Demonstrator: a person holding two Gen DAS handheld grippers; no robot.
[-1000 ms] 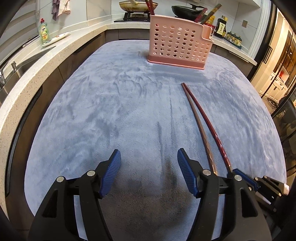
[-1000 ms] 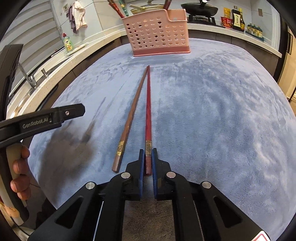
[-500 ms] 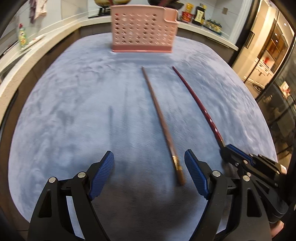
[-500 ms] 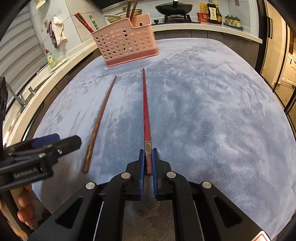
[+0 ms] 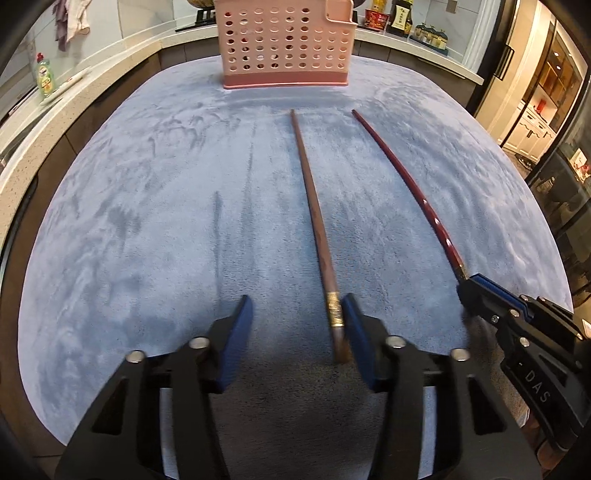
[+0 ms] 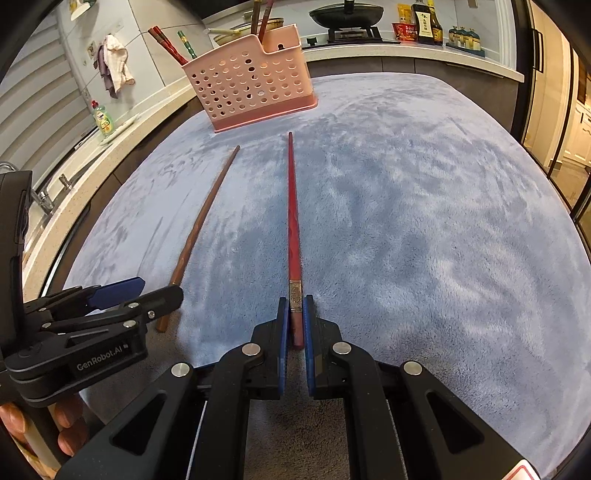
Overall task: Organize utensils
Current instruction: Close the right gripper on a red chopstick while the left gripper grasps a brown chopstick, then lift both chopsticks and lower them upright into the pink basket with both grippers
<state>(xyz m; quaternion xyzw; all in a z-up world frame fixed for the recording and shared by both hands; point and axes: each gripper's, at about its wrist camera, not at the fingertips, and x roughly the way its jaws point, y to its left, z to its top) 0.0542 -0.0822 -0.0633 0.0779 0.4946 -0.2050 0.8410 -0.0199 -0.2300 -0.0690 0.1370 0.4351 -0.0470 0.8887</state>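
Note:
A brown chopstick [image 5: 314, 206] lies on the blue-grey mat [image 5: 147, 221], its gold-banded end between the jaws of my left gripper [image 5: 296, 306]. Those jaws are closing; the stick lies close to the right pad [image 5: 354, 332], well away from the left pad. My right gripper [image 6: 295, 301] is shut on the banded end of a red chopstick [image 6: 293, 221], which points at the pink perforated holder [image 6: 251, 88]. The holder stands at the mat's far edge with several utensils in it. From the right wrist, the left gripper [image 6: 157, 290] is over the brown chopstick [image 6: 207, 214].
A stone counter [image 5: 22, 147] curves round the mat's left and far sides. On it are a dish soap bottle [image 5: 45, 75], a sink tap [image 6: 40, 195], a stove with a black pan [image 6: 343, 14] and sauce bottles [image 6: 424, 18]. A person's fingers [image 6: 18, 417] show at lower left.
My left gripper moved right until the brown chopstick's end lay between its jaws, which widened and then narrowed. The red chopstick, held by the right gripper, swung apart from the brown one.

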